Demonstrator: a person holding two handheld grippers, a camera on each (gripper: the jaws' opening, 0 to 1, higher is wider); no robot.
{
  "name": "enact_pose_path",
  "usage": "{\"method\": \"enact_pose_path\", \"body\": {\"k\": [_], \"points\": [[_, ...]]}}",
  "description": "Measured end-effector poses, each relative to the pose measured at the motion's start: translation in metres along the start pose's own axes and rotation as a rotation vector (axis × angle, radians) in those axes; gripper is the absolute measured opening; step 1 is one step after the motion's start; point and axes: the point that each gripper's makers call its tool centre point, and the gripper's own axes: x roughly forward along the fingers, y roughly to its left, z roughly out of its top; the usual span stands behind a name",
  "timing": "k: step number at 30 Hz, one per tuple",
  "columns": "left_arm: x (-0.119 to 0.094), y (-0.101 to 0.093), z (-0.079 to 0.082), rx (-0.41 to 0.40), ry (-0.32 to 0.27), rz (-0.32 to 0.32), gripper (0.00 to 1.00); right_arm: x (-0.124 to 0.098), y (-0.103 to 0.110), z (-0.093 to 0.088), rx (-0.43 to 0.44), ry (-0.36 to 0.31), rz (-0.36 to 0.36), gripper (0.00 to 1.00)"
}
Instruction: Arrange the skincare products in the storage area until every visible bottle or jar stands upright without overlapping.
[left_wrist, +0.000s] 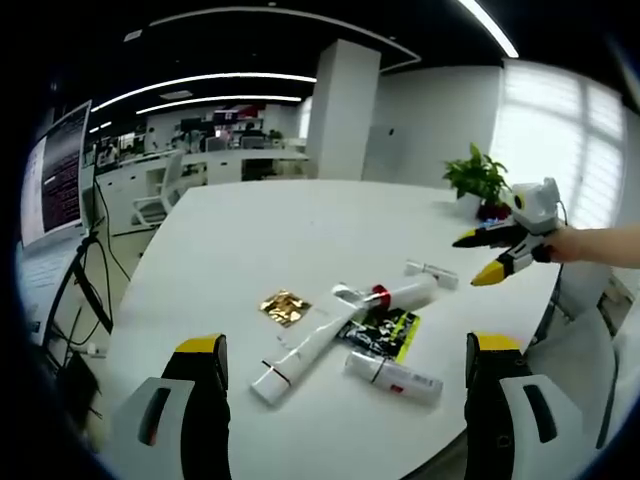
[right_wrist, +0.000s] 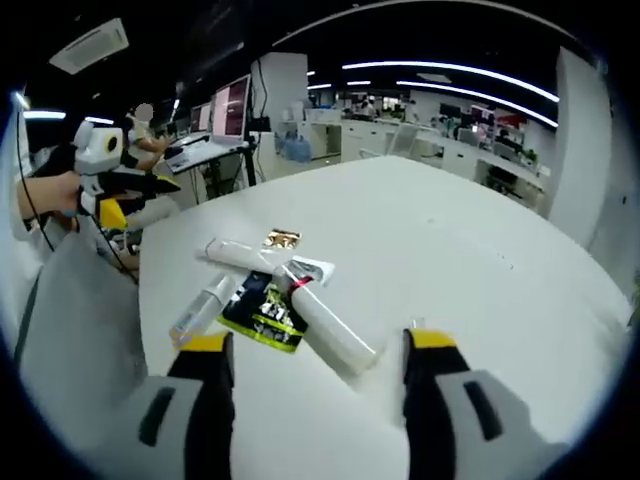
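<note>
On table (left_wrist: 240, 240), tubes (left_wrist: 300, 350) flat, crossed

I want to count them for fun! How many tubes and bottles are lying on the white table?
4: a long tube at the left, a red-banded tube crossing it, a bottle nearest, and a small one farthest. More may be hidden.

Everything's bunched near one edge of the counter (left_wrist: 250, 240). Two tubes lie crossed: the long tube (left_wrist: 300, 350) under the capped tube (left_wrist: 395, 295). A sachet (left_wrist: 383, 330) sits partly under them, a bottle (left_wrist: 393, 377) lies just beside it toward the edge, and a foil packet (left_wrist: 284, 306) on the other side. A plant (left_wrist: 478, 180) stands at the far edge.
</note>
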Motion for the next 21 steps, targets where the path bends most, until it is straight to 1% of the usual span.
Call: {"method": "enact_pose_path", "body": {"k": [2, 4, 6, 9, 16, 18, 21], "points": [[0.000, 0.002, -0.001, -0.002, 0.001, 0.003, 0.97, 0.005, -0.002, -0.002, -0.025, 0.039, 0.010, 0.64], [0.001, 0.005, -0.001, -0.007, 0.000, 0.008, 0.97, 0.010, -0.002, -0.004, -0.061, 0.082, 0.025, 0.57], [0.001, 0.007, -0.002, -0.012, 0.002, 0.011, 0.97, 0.016, -0.002, 0.000, -0.083, 0.074, 0.031, 0.55], [0.000, 0.011, -0.002, -0.009, 0.004, 0.017, 0.97, 0.023, -0.004, 0.001, -0.088, 0.089, 0.047, 0.52], [0.002, 0.013, -0.004, -0.015, 0.011, 0.023, 0.97, 0.048, -0.003, -0.003, -0.163, 0.158, 0.101, 0.44], [0.002, 0.014, -0.005, -0.016, 0.013, 0.027, 0.97, 0.056, -0.005, -0.004, -0.207, 0.178, 0.110, 0.40], [0.003, 0.015, -0.006, -0.018, 0.016, 0.029, 0.97, 0.068, -0.009, -0.007, -0.231, 0.201, 0.127, 0.36]]}}
